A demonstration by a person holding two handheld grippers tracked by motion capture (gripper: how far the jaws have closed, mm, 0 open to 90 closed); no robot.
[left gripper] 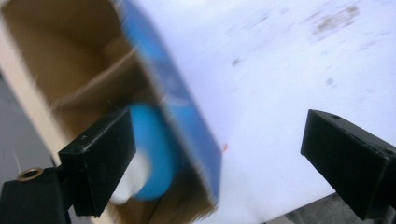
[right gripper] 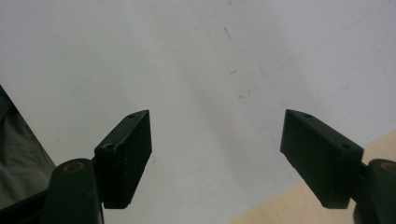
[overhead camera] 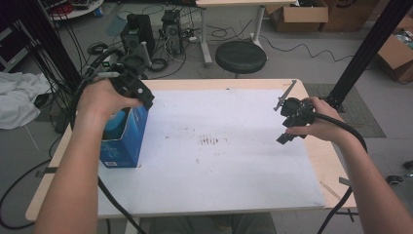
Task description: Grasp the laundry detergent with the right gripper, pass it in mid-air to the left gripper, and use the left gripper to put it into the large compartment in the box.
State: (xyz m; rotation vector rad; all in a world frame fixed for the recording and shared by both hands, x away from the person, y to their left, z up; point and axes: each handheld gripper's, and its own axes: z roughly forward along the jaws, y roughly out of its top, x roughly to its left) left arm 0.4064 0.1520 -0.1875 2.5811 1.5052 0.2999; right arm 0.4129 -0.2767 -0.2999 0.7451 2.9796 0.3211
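Two black hand-held grippers are shown, the left gripper (overhead camera: pixel 127 83) and the right gripper (overhead camera: pixel 291 118). Each is fitted with blocky black jaws bearing small screw holes, brass-coloured pivot bushings, a grey three-cornered top plate and a thick black trailing cable. Forearms are bare, unsleeved.

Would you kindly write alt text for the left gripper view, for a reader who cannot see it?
The left gripper hangs open above an open blue box with a blue and white object inside, its two black jaws wide apart and holding nothing. To the right lies the white table surface, faintly smudged; the picture is blurred.
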